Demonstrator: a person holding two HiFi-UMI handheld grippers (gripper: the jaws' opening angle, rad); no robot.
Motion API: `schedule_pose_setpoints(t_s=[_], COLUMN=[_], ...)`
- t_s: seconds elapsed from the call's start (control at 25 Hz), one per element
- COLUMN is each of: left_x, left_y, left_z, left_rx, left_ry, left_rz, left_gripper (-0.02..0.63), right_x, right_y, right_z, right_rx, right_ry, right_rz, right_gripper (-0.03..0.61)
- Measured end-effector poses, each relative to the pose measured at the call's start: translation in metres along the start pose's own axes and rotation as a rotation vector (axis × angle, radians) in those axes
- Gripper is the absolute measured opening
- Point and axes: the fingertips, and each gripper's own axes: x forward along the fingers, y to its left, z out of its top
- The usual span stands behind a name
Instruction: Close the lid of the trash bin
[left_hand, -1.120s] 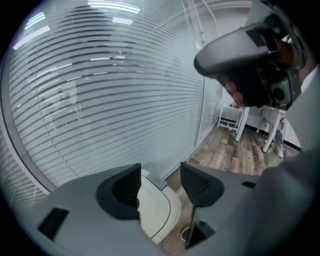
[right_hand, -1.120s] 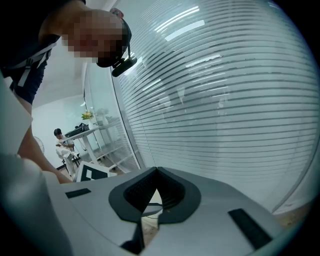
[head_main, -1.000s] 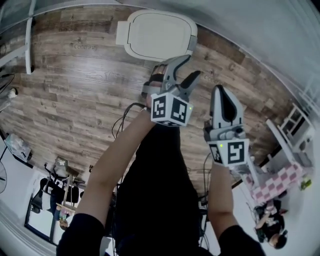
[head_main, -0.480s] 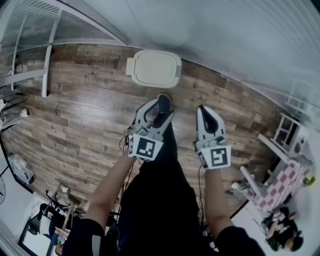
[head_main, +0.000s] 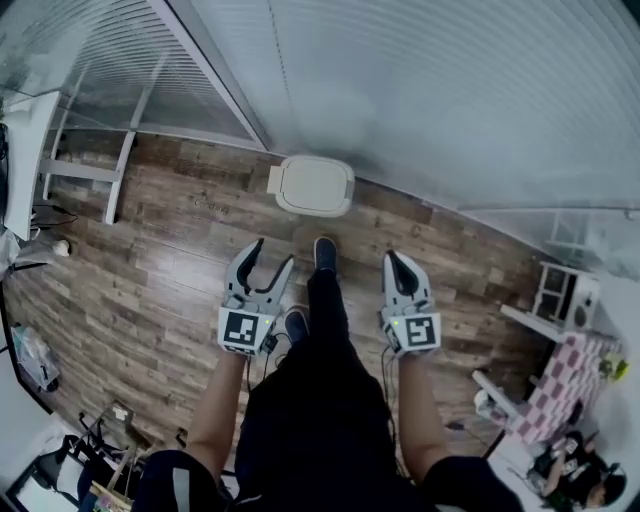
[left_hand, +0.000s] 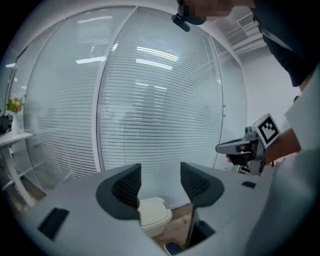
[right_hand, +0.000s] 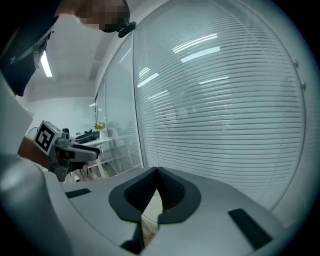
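The white trash bin (head_main: 312, 186) stands on the wood floor against the blind-covered glass wall, its lid lying flat and closed. My left gripper (head_main: 272, 253) hangs well short of it, above the floor, open with nothing between its jaws. The right gripper (head_main: 393, 257) is level with it on the other side of the person's legs, shut and empty. In the left gripper view the bin (left_hand: 154, 215) shows low between the spread jaws of the left gripper (left_hand: 160, 167), and the right gripper (left_hand: 235, 147) is at the right. In the right gripper view the tips of the right gripper (right_hand: 157, 172) meet.
The person's dark trousers and a shoe (head_main: 325, 252) lie between the grippers. The glass wall with blinds (head_main: 400, 100) runs behind the bin. A white table (head_main: 25, 150) stands at far left; a white shelf unit (head_main: 560, 290) and a pink checked item (head_main: 560, 370) at right.
Both grippers have lifted and drawn back from the bin, the left one more. The head view has risen, so the bin looks smaller and farther. The left jaws stay open, the right shut.
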Motion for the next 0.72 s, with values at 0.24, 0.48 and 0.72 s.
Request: schedule_pose_setpoints(t_s=[0.24, 0.48, 0.72], left_x=[-0.058, -0.121, -0.161], left_y=[0.001, 0.011, 0.02], left_z=[0.032, 0.051, 0.052], left_rx=[-0.037, -0.032, -0.016], left_ry=[-0.06, -0.116, -0.145], left_rz=[0.046, 0.102, 0.135], left_gripper=[0.244, 0.244, 0.244], right_x=[-0.029, -0.058, -0.078], right_y=[0.021, 0.043, 0.06], right_z=[0.017, 0.053, 0.057], right_rx=[-0.005, -0.059, -0.033], right_ry=[-0.05, -0.125, -0.164], right_rz=[-0.011, -0.009, -0.012], right_gripper=[0.005, 0.005, 0.005])
